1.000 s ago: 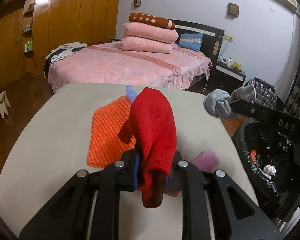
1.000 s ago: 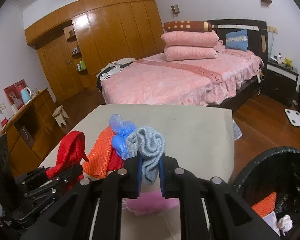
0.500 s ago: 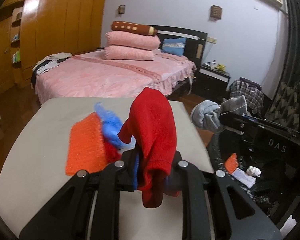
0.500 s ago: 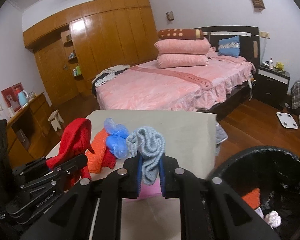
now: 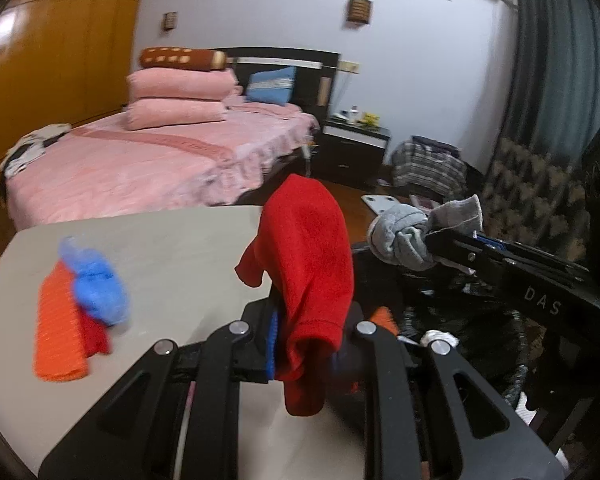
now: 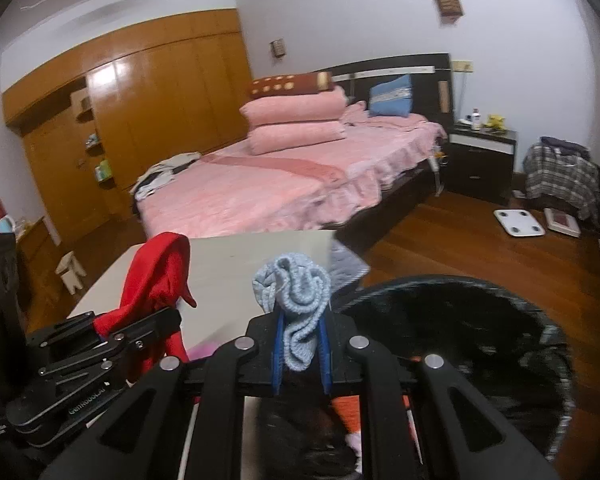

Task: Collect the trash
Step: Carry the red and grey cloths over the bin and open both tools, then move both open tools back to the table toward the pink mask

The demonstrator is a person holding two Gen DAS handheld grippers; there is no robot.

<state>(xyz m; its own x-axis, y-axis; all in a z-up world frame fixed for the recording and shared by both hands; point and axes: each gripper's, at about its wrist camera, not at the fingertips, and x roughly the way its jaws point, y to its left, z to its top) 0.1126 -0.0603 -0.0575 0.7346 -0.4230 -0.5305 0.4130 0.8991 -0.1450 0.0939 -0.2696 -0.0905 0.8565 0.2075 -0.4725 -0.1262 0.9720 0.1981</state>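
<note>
My left gripper (image 5: 304, 344) is shut on a red cloth (image 5: 308, 264) that droops over its jaws at the table's right edge. The same red cloth (image 6: 156, 276) and left gripper (image 6: 140, 332) show at the left of the right wrist view. My right gripper (image 6: 300, 344) is shut on a balled light-blue sock (image 6: 296, 296), above the near rim of a black-lined trash bin (image 6: 532, 320). In the left wrist view that sock (image 5: 404, 240) hangs over the bin (image 5: 460, 320), which holds orange and white scraps.
An orange knit cloth (image 5: 56, 332), a blue plastic bag (image 5: 96, 284) and a small red piece lie on the beige table (image 5: 160, 248). A pink bed (image 6: 284, 176), wooden wardrobe (image 6: 140, 108), nightstand (image 6: 480, 156) and floor scale (image 6: 518, 222) stand beyond.
Both grippers have swung to the right, away from the table's middle toward the bin, each still holding its cloth. The bin has grown larger in both views.
</note>
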